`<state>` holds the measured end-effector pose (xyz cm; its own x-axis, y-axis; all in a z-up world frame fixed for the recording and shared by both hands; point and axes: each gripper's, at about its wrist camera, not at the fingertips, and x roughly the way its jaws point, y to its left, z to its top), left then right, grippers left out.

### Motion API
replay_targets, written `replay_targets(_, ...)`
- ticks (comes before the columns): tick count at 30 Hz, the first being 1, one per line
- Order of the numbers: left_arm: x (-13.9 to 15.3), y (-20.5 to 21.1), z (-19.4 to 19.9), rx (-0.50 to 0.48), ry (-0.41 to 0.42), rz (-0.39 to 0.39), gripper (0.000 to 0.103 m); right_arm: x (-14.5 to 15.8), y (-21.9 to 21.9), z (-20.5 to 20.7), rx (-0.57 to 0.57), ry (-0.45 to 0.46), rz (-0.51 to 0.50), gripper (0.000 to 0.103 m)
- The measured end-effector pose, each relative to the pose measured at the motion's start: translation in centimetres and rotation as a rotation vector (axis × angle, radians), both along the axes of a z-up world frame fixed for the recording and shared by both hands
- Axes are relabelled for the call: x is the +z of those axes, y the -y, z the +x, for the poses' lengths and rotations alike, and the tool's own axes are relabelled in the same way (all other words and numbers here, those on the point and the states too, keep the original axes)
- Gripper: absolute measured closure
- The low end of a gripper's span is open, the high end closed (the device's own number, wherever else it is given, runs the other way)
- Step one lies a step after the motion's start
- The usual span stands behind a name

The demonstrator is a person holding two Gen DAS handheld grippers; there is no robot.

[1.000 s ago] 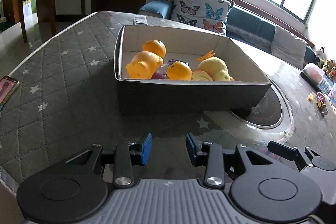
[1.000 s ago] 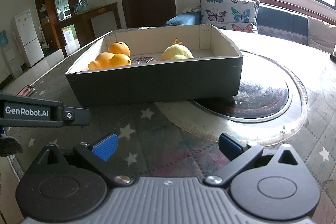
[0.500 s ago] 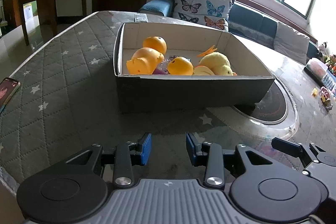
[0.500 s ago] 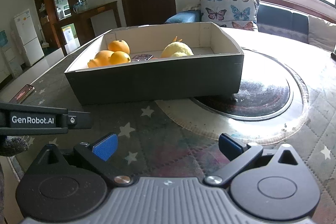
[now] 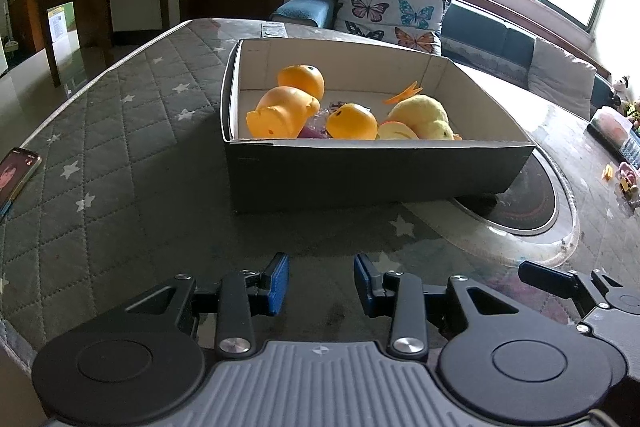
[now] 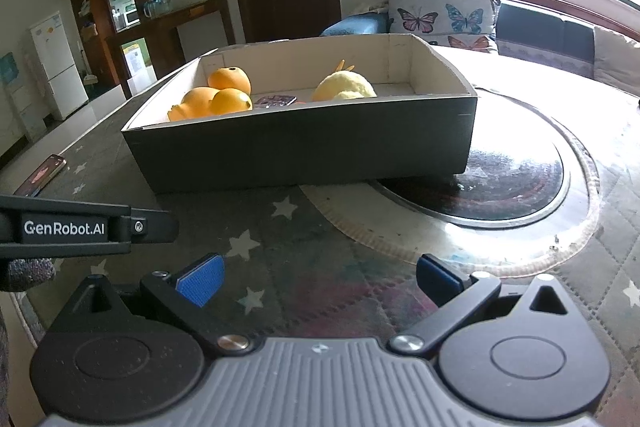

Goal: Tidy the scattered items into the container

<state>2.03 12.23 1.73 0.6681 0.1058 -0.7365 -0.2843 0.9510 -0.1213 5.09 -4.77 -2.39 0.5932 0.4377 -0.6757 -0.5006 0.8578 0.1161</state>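
Observation:
A dark cardboard box (image 5: pixel 376 175) with a pale inside stands on the quilted table; it also shows in the right wrist view (image 6: pixel 304 151). Inside lie an orange toy pig (image 5: pixel 282 111), two oranges (image 5: pixel 301 75) (image 5: pixel 352 121), a yellow plush duck (image 5: pixel 422 115) and a small purple item (image 6: pixel 276 101). My left gripper (image 5: pixel 321 283) is open and empty, in front of the box and apart from it. My right gripper (image 6: pixel 318 279) is wide open and empty, also in front of the box.
A phone (image 5: pixel 16 173) lies at the table's left edge. A round glass hotplate (image 6: pixel 492 183) sits under the box's right end. Small toys (image 5: pixel 626 179) and a tissue box (image 5: pixel 610 127) lie at the far right. A sofa with butterfly cushions (image 5: pixel 396 11) stands behind.
Both grippers have drawn back slightly from the box and shifted a little; their jaws have stayed as open as before. The box contents have not moved.

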Motion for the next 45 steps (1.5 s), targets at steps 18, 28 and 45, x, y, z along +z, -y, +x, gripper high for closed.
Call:
replay_targets(18,-0.4,0.3,1.0,-0.027,-0.018,0.007,0.065,-0.3,-0.4,1.3,0.008,-0.012,-0.014,0.000)
replay_targets(28,-0.3,0.3,1.6,-0.036,-0.015,-0.005,0.066,-0.3,-0.2,1.9,-0.001,-0.011,-0.016,0.000)
replay_targets(45,-0.7,0.5,2.2,-0.040,-0.026,0.003,0.066,-0.4,-0.6,2.3,0.013,-0.011,-0.030,0.000)
